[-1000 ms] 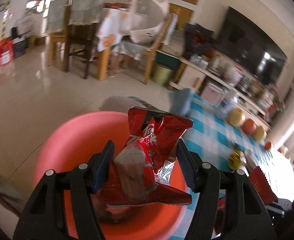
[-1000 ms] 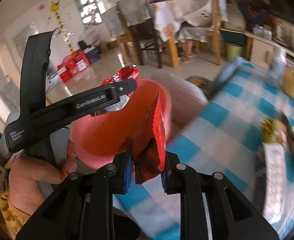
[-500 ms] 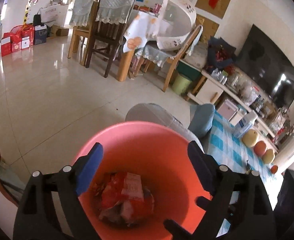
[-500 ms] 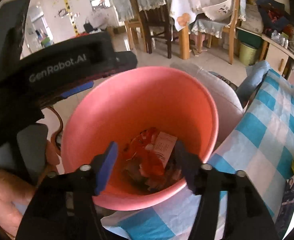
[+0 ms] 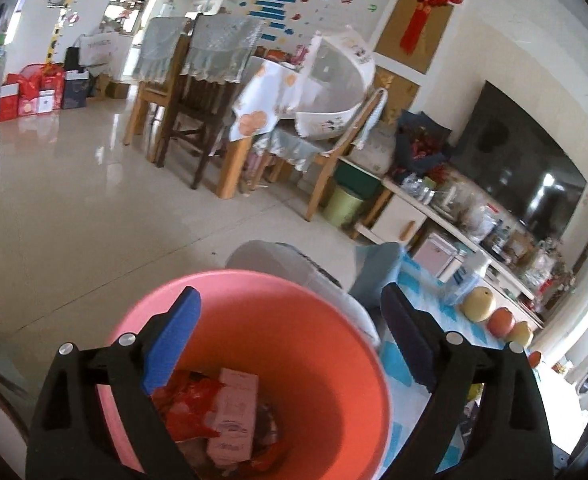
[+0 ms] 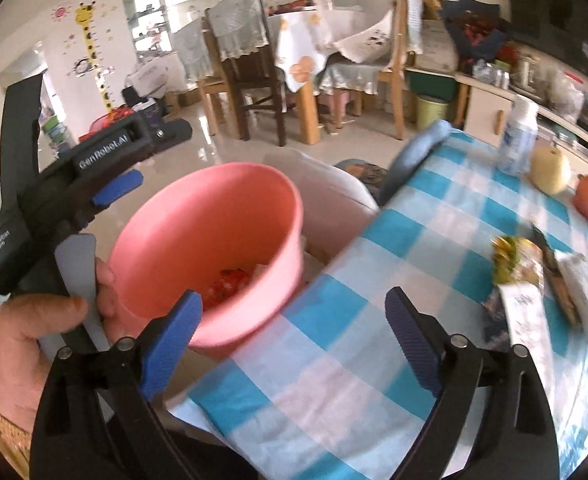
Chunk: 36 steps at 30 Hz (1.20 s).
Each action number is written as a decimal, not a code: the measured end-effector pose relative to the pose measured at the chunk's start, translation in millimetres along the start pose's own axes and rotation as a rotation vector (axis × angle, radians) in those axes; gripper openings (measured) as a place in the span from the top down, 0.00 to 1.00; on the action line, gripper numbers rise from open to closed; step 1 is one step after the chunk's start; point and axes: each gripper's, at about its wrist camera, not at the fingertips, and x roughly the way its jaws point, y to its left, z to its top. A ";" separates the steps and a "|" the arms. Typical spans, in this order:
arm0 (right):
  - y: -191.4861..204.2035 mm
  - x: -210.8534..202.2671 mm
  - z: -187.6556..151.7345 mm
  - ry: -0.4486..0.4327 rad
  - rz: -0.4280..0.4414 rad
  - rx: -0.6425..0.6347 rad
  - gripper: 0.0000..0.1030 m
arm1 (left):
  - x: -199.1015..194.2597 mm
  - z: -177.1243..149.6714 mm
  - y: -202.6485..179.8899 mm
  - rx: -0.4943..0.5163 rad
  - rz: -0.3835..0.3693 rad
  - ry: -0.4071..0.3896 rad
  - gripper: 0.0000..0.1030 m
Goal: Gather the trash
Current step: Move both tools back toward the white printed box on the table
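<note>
Red wrappers (image 5: 189, 404) lie in the pink bin (image 5: 334, 344) below both just-opened, seemingly empty grippers (image 5: 289, 344) (image 6: 294, 334).

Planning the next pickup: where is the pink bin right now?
In the right wrist view the pink bin sits left of centre, off the checked tablecloth's edge.

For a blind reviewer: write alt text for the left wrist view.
Open, empty left tongs hover over a pink bin holding red wrappers and a pink carton. Beyond lie a tiled floor, dining chairs and fruit on a blue checked tablecloth.
</note>
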 end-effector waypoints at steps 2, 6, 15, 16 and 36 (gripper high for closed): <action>-7.3 -6.6 -6.4 -0.008 -0.017 0.009 0.10 | 0.1 -3.4 -9.3 0.033 -0.029 -0.008 0.11; -20.4 -22.1 -19.9 -0.017 -0.054 0.013 0.09 | -1.9 -10.4 -29.1 0.098 -0.071 -0.038 0.10; -40.2 -51.9 -42.4 -0.039 -0.136 0.018 0.07 | 5.2 -27.4 -66.5 0.168 -0.126 0.061 0.09; -44.2 -56.1 -45.7 -0.041 -0.140 0.026 0.07 | 7.8 -28.9 -70.9 0.174 -0.123 0.098 0.09; -109.9 -106.5 -83.5 -0.082 -0.149 0.202 0.07 | 0.9 -79.9 -144.8 0.420 -0.135 0.244 0.09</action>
